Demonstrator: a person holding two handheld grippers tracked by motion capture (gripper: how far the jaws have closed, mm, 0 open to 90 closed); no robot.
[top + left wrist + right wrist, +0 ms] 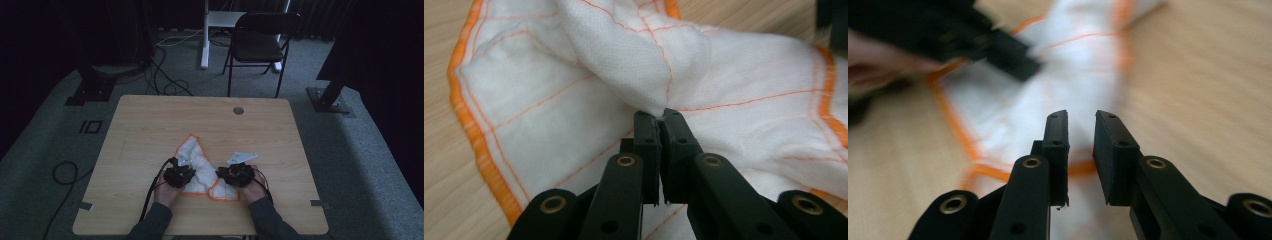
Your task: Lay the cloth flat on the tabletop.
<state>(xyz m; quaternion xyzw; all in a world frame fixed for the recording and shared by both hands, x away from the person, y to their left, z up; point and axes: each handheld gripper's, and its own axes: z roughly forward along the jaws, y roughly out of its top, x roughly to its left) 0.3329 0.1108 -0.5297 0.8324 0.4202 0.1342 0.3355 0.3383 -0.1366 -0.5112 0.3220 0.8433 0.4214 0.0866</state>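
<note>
At the near edge of the wooden bench (pixel 150 120), a person's left hand-held gripper (pixel 659 125) pinches a raised fold of a white cloth with orange trim (pixel 734 95), jaws closed on the fabric. The right hand-held gripper (pixel 1080 130) hovers with jaws parted over the cloth's near corner. The cloth lies crumpled between both hands. Beyond the bench stands a black folding chair (pixel 260 40).
</note>
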